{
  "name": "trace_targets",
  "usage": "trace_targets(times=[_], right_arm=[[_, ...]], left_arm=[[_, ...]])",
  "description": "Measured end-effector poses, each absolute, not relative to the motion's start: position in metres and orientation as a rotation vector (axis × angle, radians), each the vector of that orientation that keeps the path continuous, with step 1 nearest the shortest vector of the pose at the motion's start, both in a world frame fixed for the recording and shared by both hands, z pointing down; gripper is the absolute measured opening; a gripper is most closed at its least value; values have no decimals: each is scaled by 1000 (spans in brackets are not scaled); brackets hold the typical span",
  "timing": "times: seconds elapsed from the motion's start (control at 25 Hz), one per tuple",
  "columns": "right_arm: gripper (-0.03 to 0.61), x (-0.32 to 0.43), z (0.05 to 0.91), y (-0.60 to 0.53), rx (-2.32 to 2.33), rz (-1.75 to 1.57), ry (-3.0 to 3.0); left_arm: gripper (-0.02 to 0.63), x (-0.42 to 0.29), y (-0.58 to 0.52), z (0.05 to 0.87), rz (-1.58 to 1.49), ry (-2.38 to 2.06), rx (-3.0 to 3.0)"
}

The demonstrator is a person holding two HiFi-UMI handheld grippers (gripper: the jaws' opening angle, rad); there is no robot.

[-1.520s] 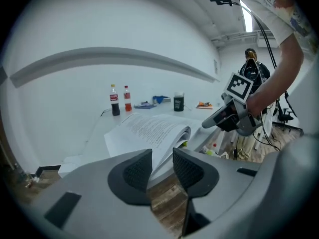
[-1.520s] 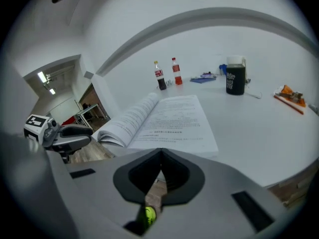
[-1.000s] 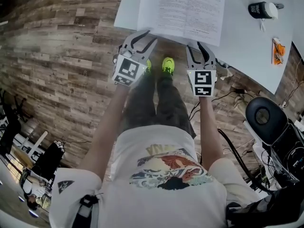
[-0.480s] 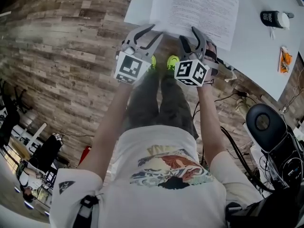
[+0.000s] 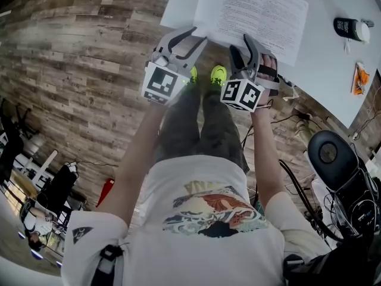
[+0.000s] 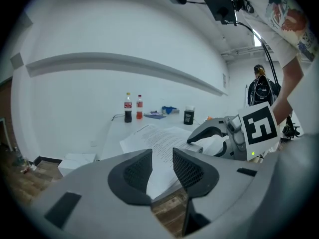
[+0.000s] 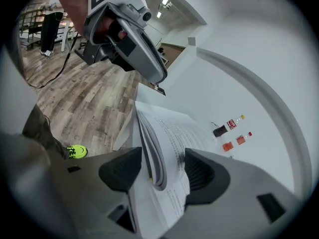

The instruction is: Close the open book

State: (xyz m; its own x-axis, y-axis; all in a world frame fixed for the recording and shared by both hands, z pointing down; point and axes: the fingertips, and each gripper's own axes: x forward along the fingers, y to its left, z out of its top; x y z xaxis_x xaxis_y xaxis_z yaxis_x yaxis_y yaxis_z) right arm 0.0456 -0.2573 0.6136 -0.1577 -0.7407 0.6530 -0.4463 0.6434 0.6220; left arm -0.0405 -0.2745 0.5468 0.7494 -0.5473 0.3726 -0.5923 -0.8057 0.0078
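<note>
The right claw (image 7: 158, 169) stands wide. Its jaws have just been opening, and the near edge of the book (image 5: 257, 9) sits between the pads, unpinched. The left claw (image 6: 162, 169), narrowly apart and empty, hovers by the near left corner. The book lies open at the worktop's (image 5: 324, 64) near edge. It looks light and floppy, its thin pages likely to slip, so I would grip a thick sheaf at the outer edge.

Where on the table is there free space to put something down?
Free: the strip of table left of the book, and the patch between book and black cup. Crowded: the right side, with the cup and orange packet.
</note>
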Motion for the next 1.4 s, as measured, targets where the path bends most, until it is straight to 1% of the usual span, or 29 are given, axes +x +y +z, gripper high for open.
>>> trace_targets(times=[0.24, 0.36, 0.4, 0.48, 0.52, 0.68, 0.92, 1.08, 1.4], right_arm=[[241, 43, 621, -275, 987, -376, -1788], [238, 45, 615, -281, 1106, -307, -1843], [222, 46, 609, -282, 1148, -280, -1866], [156, 45, 597, -282, 1207, -255, -1894], [134, 45, 593, -282, 1223, -251, -1898], [98, 51, 584, -280, 1271, -201, -1908], [84, 65, 576, -274, 1429, 28, -1975], [80, 78, 576, -269, 1596, 280, -2035], [51, 114, 586, -253, 1850, 667, -2016]], left_arm=[[107, -37, -277, 544, 517, -890, 2826], [107, -38, -277, 543, 516, -884, 2824], [107, -39, -277, 543, 516, -881, 2824], [107, -42, -277, 542, 521, -878, 2826], [107, -44, -276, 541, 524, -879, 2826], [107, -44, -274, 537, 520, -879, 2826], [107, -35, -269, 524, 521, -852, 2844], [107, -27, -264, 518, 531, -826, 2852], [107, -12, -258, 507, 541, -794, 2870]])
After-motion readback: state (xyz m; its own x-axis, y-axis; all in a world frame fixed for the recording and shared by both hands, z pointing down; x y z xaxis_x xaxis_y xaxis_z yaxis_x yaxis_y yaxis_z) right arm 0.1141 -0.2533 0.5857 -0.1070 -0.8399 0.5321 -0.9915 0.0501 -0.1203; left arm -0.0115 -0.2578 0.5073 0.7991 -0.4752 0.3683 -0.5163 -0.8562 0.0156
